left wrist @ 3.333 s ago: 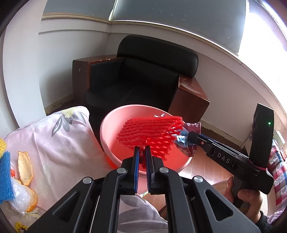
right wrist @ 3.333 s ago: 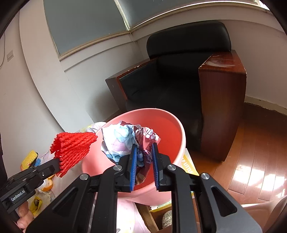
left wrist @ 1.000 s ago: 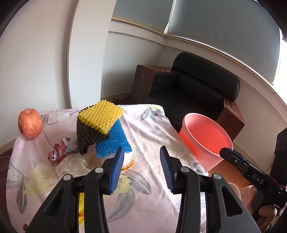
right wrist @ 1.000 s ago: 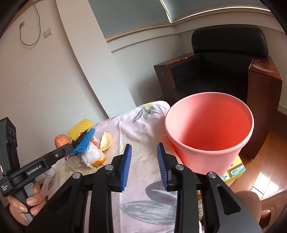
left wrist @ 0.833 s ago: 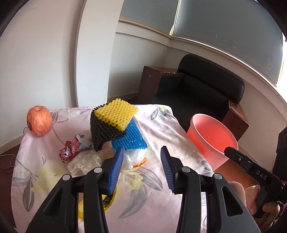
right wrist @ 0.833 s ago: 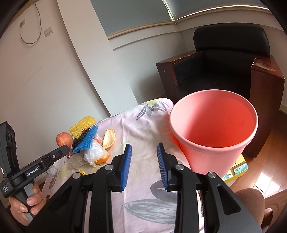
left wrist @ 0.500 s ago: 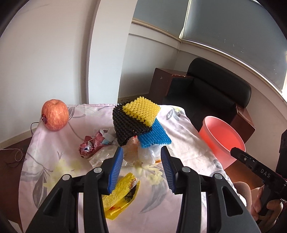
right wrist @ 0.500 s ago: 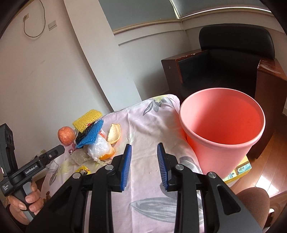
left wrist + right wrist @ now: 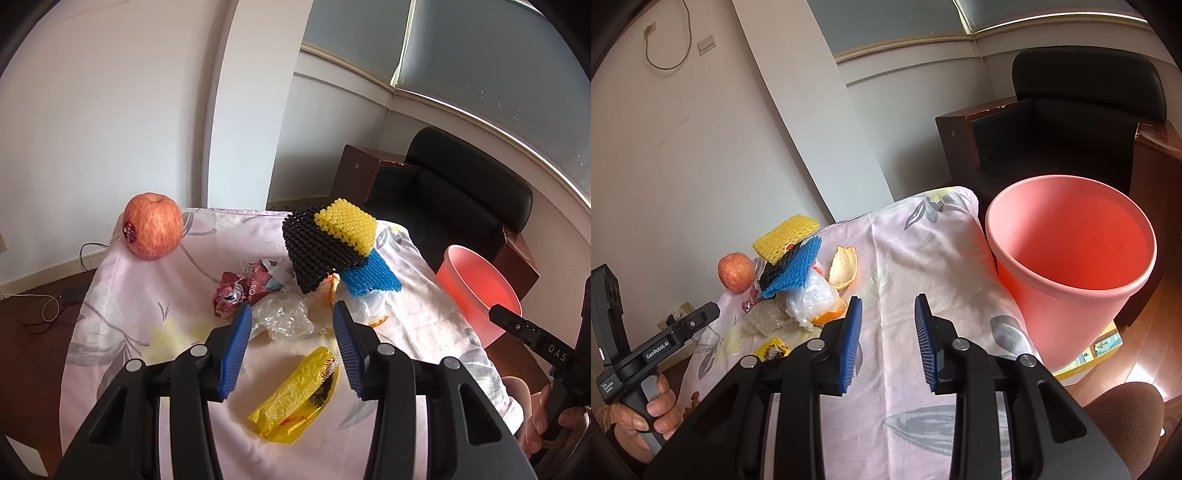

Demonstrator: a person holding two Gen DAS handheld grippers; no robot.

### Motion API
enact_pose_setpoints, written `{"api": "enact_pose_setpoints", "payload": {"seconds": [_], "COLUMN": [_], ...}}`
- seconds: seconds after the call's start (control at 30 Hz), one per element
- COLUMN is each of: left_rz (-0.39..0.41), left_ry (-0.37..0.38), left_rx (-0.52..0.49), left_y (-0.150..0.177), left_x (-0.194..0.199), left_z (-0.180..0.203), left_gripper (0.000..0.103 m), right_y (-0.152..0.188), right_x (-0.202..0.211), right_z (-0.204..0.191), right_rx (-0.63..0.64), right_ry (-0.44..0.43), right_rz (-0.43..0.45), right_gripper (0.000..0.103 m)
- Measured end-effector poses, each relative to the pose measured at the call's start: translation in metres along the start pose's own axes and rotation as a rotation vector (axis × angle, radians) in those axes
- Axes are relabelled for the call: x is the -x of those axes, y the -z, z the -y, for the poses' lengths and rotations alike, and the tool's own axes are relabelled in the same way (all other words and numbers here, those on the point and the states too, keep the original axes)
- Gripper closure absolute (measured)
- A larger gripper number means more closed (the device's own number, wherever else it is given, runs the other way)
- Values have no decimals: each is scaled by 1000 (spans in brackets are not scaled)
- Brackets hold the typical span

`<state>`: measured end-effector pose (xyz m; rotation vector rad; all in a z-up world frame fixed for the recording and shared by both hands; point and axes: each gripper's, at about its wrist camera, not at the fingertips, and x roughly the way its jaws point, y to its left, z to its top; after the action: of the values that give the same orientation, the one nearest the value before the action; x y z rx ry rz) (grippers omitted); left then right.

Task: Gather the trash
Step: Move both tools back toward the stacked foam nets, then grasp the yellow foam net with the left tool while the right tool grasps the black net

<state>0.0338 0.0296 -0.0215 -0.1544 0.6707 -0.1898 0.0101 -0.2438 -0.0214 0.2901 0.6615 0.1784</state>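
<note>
Trash lies piled on a floral cloth (image 9: 122, 295): stacked yellow (image 9: 345, 225), black (image 9: 317, 251) and blue (image 9: 371, 277) foam nets, a crumpled red wrapper (image 9: 243, 290), clear plastic (image 9: 286, 317), a yellow wrapper (image 9: 299, 395) and orange peel (image 9: 844, 267). My left gripper (image 9: 291, 325) hovers above the clear plastic, jaws opening, nothing between them. My right gripper (image 9: 886, 325) is open and empty over bare cloth, left of the pink bucket (image 9: 1071, 273). The bucket also shows in the left wrist view (image 9: 476, 291).
A red apple (image 9: 153, 225) sits at the cloth's far left corner. A black armchair (image 9: 1082, 110) with wooden sides stands behind the bucket. A white wall and pillar back the table. Cables lie on the floor at the left (image 9: 48, 310).
My left gripper has swung left from the bucket toward the trash pile and widened a little. The right gripper drifted slightly left, still open. Earlier, both dropped the red net and crumpled paper into the bucket.
</note>
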Motion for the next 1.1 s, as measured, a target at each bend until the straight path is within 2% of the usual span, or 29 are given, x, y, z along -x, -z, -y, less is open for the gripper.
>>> {"api": "enact_pose_setpoints", "payload": {"seconds": [0.3,0.53,0.67,0.73,0.83,1.0,1.03,1.1], "left_rz": [-13,3,23,31,-6,-72,-83,-87], "left_ry": [-32,93,130,113,87,87,95,121], "left_rx": [33,73,54,27,12,38,44,55], "left_y": [6,-24,-49,-58,-69,-77,-78,-80], "left_x": [3,-7,-23,-33,-58,-91,-95,-97], "left_z": [-22,-4,16,25,32,30,29,27], "left_gripper": [55,55,55,55,55,56,60,89], "right_y": [5,6,5,3,-2,-11,-13,-15], "right_x": [-16,-22,-22,-22,-20,-25,-27,-32], "right_z": [-9,-18,-21,-23,-27,-29,-28,-29], "right_rx": [1,27,45,58,76,80,78,72], "right_ry": [-56,-84,-104,-114,-126,-130,-130,-134], "right_rz": [-44,-61,-70,-70,-60,-63,-66,-77], "right_gripper": [73,73,73,73,73,73,73,73]}}
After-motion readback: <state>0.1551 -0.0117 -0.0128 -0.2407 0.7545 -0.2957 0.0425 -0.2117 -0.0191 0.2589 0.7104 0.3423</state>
